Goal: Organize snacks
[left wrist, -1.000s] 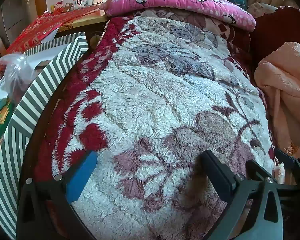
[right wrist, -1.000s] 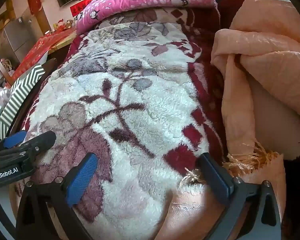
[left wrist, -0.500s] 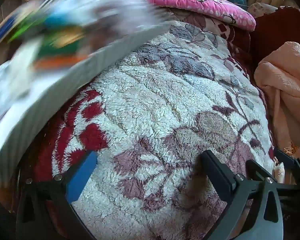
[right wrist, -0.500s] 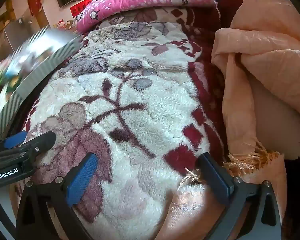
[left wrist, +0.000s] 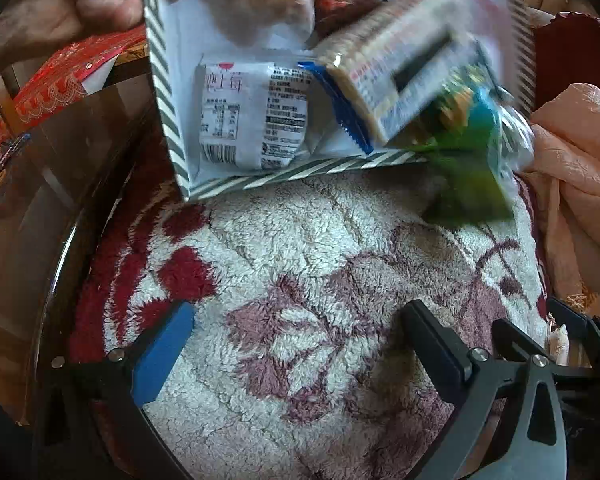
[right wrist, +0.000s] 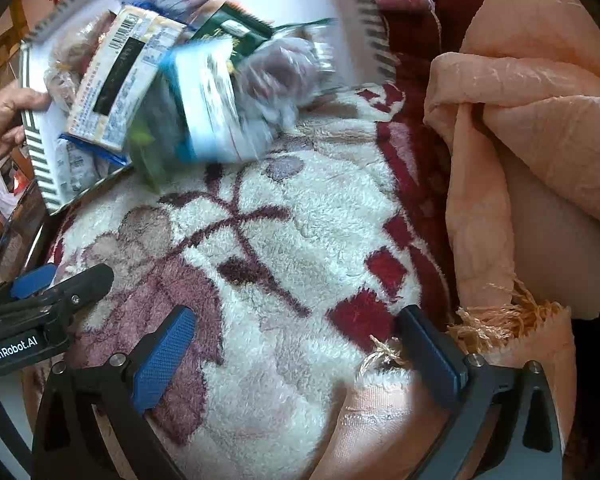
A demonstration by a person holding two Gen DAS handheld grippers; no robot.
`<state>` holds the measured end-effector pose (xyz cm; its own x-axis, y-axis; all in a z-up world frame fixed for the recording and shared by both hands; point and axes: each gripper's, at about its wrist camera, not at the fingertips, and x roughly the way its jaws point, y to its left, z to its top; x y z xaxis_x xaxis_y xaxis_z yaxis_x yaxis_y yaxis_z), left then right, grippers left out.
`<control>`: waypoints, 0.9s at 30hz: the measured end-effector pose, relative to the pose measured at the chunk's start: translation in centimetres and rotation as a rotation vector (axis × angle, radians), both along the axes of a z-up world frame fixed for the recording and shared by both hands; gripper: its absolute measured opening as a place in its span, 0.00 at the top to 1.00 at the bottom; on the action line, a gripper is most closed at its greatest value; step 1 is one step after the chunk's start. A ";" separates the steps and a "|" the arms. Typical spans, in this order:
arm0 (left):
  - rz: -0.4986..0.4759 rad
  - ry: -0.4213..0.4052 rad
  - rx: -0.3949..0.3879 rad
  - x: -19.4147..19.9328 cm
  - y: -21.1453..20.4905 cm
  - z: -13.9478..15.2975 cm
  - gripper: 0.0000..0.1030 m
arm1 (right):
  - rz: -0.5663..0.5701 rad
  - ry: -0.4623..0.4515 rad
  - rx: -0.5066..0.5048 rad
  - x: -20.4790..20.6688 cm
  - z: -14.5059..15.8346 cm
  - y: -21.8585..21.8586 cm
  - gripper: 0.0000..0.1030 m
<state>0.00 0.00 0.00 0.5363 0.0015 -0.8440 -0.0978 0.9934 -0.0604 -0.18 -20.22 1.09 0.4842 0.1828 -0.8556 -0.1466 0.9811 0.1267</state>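
A bare hand [left wrist: 60,12] tips the striped box [left wrist: 172,120], snack packets [left wrist: 256,116] spilling over the fleece blanket [left wrist: 300,260]. Both the left gripper [left wrist: 296,344] and right gripper [right wrist: 296,344] gape wide, empty (waiting). The packets look light, crinkly, slippery; pinch a sealed edge.

Blanket [left wrist: 300,264] fluffy fleece; striped box [left wrist: 172,92] matt card; snack packets [left wrist: 252,116] glossy plastic (crinkly).

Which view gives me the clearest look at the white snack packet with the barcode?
Left wrist: the white snack packet lies flat and sharp inside the tipped striped box, label legible. Right wrist shows only a crumpled sliver, behind blurred falling snacks.
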 end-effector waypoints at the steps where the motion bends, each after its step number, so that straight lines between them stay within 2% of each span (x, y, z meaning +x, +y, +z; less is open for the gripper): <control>1: 0.000 0.000 0.000 0.0 0.0 0.0 0.00 | -0.001 0.001 0.001 0.0 0.0 0.0 0.01; 27: 0.000 0.001 0.002 0.0 -0.1 -0.1 0.00 | 0.000 0.002 0.008 0.7 -0.7 0.2 0.01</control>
<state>-0.05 -0.07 -0.09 0.5353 0.0026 -0.8447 -0.0975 0.9935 -0.0587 0.50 -19.99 0.36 0.4821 0.1901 -0.8553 -0.1465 0.9799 0.1352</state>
